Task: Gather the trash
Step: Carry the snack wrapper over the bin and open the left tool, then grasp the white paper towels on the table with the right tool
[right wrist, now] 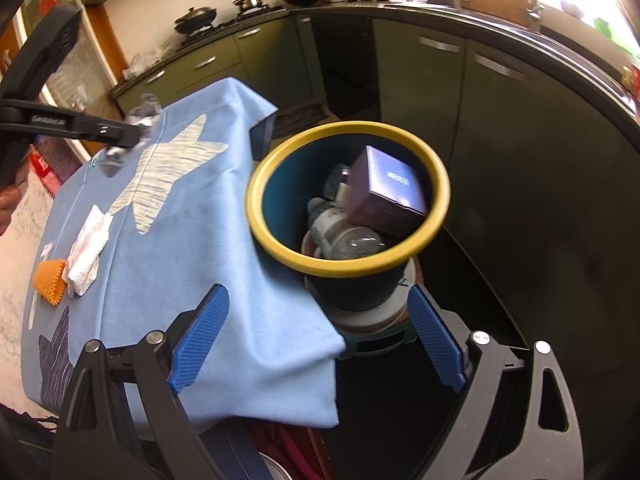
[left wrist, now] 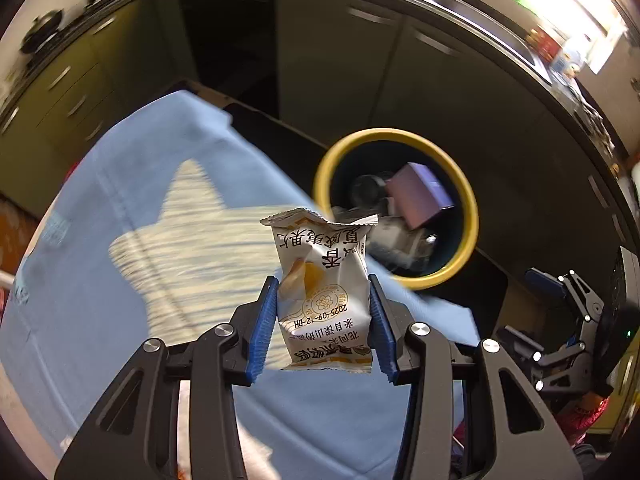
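My left gripper (left wrist: 323, 292) is shut on a white snack wrapper (left wrist: 324, 280) and holds it above the blue-clothed table, short of the yellow-rimmed bin (left wrist: 460, 184). The bin (right wrist: 272, 236) holds a purple box (right wrist: 388, 192) and clear bottles. My right gripper (right wrist: 318, 306) is open and empty, near the table corner below the bin. In the right wrist view the left gripper (right wrist: 136, 132) shows at far left holding the wrapper (right wrist: 142, 118). A crumpled white tissue (right wrist: 88, 252) and an orange ridged wrapper (right wrist: 48, 276) lie on the cloth.
The blue tablecloth (right wrist: 192, 240) with star patches covers the table. Dark green kitchen cabinets (right wrist: 420, 76) curve behind the bin, with pots on the counter (right wrist: 224, 12). The right gripper shows at the right edge of the left wrist view (left wrist: 568, 320).
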Demonstrator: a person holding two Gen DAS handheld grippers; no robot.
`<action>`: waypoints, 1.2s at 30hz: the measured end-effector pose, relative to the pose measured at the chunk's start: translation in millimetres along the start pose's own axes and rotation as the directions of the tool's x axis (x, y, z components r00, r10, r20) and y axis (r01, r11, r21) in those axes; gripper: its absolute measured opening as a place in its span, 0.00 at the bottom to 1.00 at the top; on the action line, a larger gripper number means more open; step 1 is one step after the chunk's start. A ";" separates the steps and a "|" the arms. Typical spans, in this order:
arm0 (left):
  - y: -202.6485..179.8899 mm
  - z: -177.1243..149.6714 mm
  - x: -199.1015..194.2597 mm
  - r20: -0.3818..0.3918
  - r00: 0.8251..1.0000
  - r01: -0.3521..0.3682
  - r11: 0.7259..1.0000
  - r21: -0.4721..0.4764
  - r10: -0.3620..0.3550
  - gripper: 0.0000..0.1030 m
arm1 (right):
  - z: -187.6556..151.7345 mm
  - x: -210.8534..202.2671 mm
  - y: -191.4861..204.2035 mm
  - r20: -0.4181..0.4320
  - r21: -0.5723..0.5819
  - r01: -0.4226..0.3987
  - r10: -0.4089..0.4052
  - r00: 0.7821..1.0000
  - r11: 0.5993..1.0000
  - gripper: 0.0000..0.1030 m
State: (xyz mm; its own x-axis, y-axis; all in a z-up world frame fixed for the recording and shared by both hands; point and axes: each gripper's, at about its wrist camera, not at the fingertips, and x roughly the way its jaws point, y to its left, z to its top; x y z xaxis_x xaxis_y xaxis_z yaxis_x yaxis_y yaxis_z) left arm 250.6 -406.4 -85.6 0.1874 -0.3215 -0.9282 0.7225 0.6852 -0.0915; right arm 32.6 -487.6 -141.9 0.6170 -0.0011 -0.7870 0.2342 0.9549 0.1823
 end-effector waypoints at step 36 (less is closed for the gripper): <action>75.3 -110.7 -107.2 0.402 0.893 -0.132 0.972 -0.195 0.202 0.90 | -1.5 3.8 39.7 -0.035 -0.091 -0.004 0.001 0.999 0.996 0.85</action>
State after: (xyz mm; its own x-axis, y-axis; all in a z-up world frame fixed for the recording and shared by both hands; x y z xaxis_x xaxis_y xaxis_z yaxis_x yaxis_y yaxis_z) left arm 211.3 -248.0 -33.0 0.5804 -0.4115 -0.7027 0.5481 0.8356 -0.0366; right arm 43.1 -449.3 -138.5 0.5902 0.0101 -0.8072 0.1625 0.9780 0.1310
